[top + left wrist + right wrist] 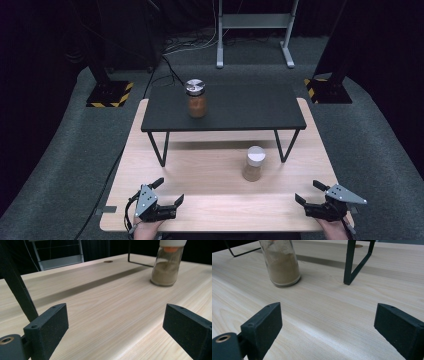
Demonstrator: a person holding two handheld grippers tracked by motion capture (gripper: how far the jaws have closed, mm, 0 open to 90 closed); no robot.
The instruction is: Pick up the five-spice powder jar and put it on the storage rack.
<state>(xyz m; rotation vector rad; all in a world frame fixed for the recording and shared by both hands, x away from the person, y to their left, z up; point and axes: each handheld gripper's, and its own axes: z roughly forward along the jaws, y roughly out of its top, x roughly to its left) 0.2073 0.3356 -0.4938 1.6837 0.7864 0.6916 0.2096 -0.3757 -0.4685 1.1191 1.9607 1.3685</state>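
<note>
Two spice jars are in view. One with reddish-brown powder and a silver lid (pixel 196 98) stands on the black raised shelf (pixel 235 107). The other, with beige powder and a white lid (pixel 254 163), stands on the wooden table (pixel 210 195) in front of the shelf; I also see it as the beige jar (pixel 167 265) and the beige jar (pixel 280 263). My left gripper (pixel 168 192) rests low at the table's front left, open and empty (pixel 116 325). At the front right my right gripper (pixel 309 192) is open too, nothing between its jaws (pixel 328 325).
The shelf's thin black legs (pixel 160 150) (pixel 287 145) stand on the table between me and the far edge; one leg (pixel 352 262) is near the beige jar. Grey carpet surrounds the table, with a metal stand (pixel 255 30) and yellow-striped bases (pixel 107 94) behind.
</note>
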